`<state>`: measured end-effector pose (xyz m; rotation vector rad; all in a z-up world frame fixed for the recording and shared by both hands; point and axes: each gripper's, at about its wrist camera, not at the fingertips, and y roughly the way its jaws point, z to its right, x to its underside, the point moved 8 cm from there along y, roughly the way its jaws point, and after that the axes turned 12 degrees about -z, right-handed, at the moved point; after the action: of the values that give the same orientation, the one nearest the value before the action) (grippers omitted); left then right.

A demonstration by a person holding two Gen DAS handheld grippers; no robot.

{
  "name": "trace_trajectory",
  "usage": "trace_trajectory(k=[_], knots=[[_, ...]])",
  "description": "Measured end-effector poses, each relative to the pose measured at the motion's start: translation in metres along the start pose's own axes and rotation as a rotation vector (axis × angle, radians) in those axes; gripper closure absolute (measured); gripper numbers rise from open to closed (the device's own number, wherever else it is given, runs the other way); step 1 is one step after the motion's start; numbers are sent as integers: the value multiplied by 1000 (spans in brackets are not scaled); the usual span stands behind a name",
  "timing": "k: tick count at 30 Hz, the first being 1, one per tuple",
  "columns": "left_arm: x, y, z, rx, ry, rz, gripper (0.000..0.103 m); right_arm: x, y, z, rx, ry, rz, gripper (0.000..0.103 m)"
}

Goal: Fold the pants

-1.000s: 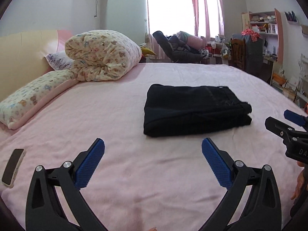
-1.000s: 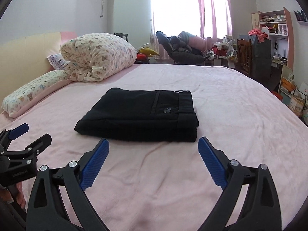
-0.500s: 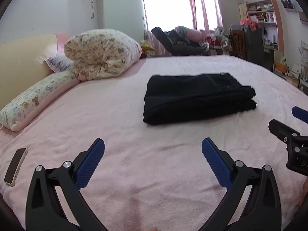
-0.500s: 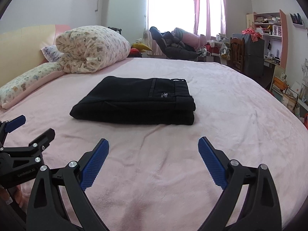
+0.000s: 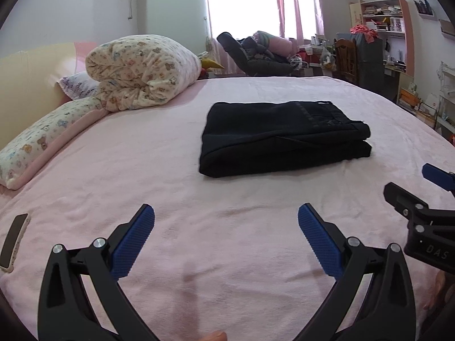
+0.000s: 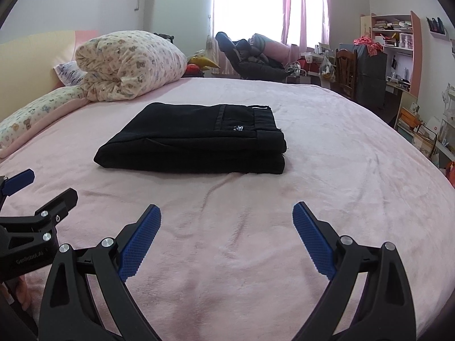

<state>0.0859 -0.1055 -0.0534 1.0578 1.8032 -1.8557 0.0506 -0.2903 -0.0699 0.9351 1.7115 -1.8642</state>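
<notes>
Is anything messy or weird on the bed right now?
Nothing much. The black pants lie folded in a tidy stack on the pink blanket, and both grippers, left and right, are open and clear of them. Only a phone lies near the bed's edge.

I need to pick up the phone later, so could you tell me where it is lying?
The dark phone in a pale case lies on the pink bedspread at the left wrist view's far left edge.

Both wrist views look low across the pink bed (image 5: 159, 170) toward the window (image 6: 244, 0). Left wrist view sits left, near the mattress; right wrist view sits right. Both share the folded pants (image 5: 281, 136) ahead, mid-bed.
</notes>
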Motion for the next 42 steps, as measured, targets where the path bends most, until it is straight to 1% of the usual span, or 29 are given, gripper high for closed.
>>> trace_trajectory(k=[3,8,11,13,23,42], knots=[[1,1,5,-26,17,-6,2,0,1,1,6,1,-5,7],[0,3,9,-13,23,-9,2,1,3,5,12,6,-9,7],[1,3,6,-24,6,-11,2,2,4,5,12,7,-15,7],[1,3,5,-15,2,-12,2,2,5,5,12,6,-16,7],[1,5,8,-18,12,-19,2,3,8,6,10,7,-24,7],[2,3,8,-3,2,-8,2,6,14,14,11,13,-39,7]])
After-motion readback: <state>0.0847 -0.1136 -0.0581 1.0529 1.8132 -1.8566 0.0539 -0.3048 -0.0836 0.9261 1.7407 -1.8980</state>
